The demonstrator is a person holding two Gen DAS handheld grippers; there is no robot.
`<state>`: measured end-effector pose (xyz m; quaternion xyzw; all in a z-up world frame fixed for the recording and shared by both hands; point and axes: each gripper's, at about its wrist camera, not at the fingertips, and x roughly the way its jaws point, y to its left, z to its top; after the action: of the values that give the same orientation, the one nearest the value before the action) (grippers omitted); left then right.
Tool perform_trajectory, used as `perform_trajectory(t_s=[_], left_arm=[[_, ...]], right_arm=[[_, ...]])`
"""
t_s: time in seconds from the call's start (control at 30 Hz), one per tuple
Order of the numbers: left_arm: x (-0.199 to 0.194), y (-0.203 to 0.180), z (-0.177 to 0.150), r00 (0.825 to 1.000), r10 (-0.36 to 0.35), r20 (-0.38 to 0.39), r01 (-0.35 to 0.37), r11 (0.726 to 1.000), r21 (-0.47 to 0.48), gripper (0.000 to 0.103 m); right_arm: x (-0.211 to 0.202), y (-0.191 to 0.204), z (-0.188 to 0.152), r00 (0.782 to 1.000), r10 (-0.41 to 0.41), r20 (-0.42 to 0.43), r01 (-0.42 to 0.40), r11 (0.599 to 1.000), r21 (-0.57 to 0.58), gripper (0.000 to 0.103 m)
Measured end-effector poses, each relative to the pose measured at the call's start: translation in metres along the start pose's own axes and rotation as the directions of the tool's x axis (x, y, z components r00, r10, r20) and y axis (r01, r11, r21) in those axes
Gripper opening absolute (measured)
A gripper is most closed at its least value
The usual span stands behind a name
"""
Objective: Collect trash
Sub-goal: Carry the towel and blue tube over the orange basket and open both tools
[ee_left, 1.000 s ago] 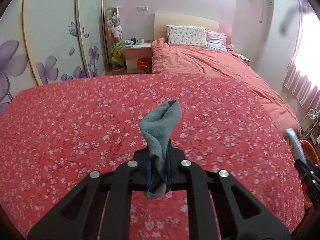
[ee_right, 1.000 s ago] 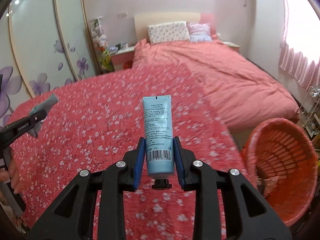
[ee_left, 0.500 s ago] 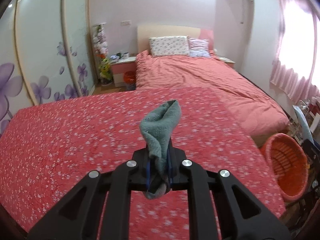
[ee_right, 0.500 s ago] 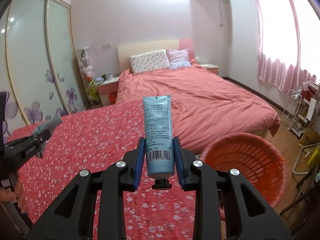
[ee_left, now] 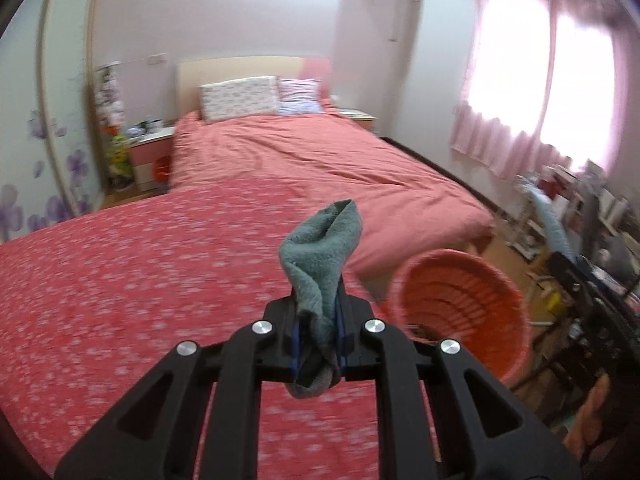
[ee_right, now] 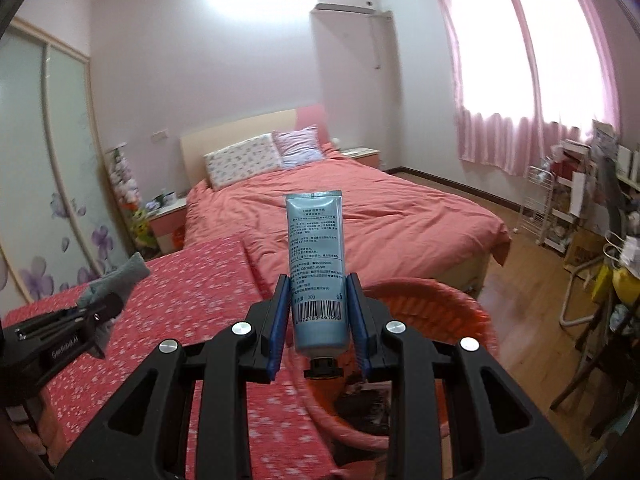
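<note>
My left gripper (ee_left: 318, 344) is shut on a grey-green terry cloth (ee_left: 322, 248) that sticks up from its pads, above the red flowered bedspread (ee_left: 140, 280). An orange slatted basket (ee_left: 460, 312) stands on the floor to its right, past the bed's edge. In the right wrist view my right gripper (ee_right: 318, 320) is shut on a light-blue tube (ee_right: 316, 256), cap toward me, crimped end up. The orange basket (ee_right: 432, 300) lies just behind and below the tube. The left gripper (ee_right: 92, 312) with the cloth (ee_right: 116, 280) shows at the left.
A second bed with a salmon quilt (ee_right: 380, 216) fills the middle of the room, pillows (ee_right: 244, 160) at its head. White wire shelves (ee_right: 548, 204) and cluttered furniture line the right wall under pink curtains (ee_right: 532, 64). Wooden floor (ee_right: 532, 272) runs between bed and shelves.
Both grippers have swung right and risen, each keeping its hold. The orange basket has come into the left wrist view and moved to the centre of the right wrist view, under the tube.
</note>
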<state>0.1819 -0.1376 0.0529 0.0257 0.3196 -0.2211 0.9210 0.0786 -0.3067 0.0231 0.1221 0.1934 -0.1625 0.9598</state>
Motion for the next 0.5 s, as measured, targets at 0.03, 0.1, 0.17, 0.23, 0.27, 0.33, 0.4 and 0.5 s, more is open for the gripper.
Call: perform_trajectory(t_s=[0.03, 0.1, 0.17, 0.23, 0.27, 0.33, 0.4, 0.5], left_arm=[[0.003, -0.009, 0.0, 1.0, -0.021, -0.003, 0.021, 1.0, 0.005, 0.015], [0.012, -0.031, 0.0, 0.997, -0.074, -0.012, 0.074, 0.997, 0.02, 0.015], [0.021, -0.046, -0.002, 0.994, -0.108, -0.023, 0.109, 0.994, 0.033, 0.015], [0.033, -0.065, -0.004, 0.989, -0.145, -0.043, 0.147, 0.988, 0.046, 0.015], [0.039, -0.071, -0.005, 0.986, -0.157, -0.052, 0.16, 0.986, 0.05, 0.015], [0.053, -0.087, -0.009, 0.979, -0.187, -0.08, 0.192, 0.98, 0.057, 0.015], [0.064, -0.098, -0.012, 0.974, -0.204, -0.101, 0.211, 0.976, 0.061, 0.015], [0.084, -0.113, -0.014, 0.967, -0.219, -0.134, 0.229, 0.971, 0.064, 0.016]], right_arm=[[0.003, -0.003, 0.001, 1.0, -0.009, 0.0, 0.009, 1.0, 0.008, 0.029], [0.006, -0.015, 0.001, 1.0, -0.027, 0.0, 0.026, 0.999, 0.032, 0.029], [0.01, -0.026, 0.0, 0.999, -0.04, -0.004, 0.04, 0.998, 0.052, 0.029], [0.013, -0.036, -0.002, 0.999, -0.052, -0.01, 0.052, 0.996, 0.07, 0.029], [0.016, -0.041, -0.003, 0.998, -0.057, -0.015, 0.058, 0.995, 0.08, 0.029], [0.02, -0.048, -0.006, 0.998, -0.061, -0.025, 0.064, 0.993, 0.099, 0.029], [0.027, -0.059, -0.009, 0.997, -0.06, -0.04, 0.065, 0.99, 0.123, 0.029], [0.035, -0.07, -0.013, 0.996, -0.062, -0.057, 0.07, 0.986, 0.149, 0.029]])
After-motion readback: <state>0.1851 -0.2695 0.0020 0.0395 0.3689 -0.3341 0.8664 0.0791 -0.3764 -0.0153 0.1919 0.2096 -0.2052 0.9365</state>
